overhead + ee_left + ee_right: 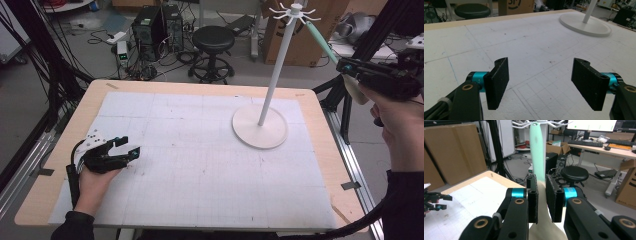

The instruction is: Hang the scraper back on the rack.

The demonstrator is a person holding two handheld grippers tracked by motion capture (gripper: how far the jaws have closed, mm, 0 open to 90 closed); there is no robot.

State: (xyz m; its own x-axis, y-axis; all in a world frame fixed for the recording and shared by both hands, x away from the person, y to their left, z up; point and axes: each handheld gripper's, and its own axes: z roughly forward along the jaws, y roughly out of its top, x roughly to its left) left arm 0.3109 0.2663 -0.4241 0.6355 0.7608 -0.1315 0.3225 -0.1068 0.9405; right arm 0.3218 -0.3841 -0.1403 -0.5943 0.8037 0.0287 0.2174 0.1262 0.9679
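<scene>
We've got the right gripper [541,200] clamped on a mint-handled utensil [537,150], tip up at what looks like the hooks of the white stand [280,60], past the table's [200,86] far right edge. Left gripper [539,82] rests jaws apart on bare mat [200,165], well clear.

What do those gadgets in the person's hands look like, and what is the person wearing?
Both are black. The left gripper carries a pale speckled plate on top and trails a black cable. The right gripper has flat, rough black jaws on shiny teal cylinders, with brass-coloured rings on its arms. Dark sleeves cover the person's wrists.
</scene>
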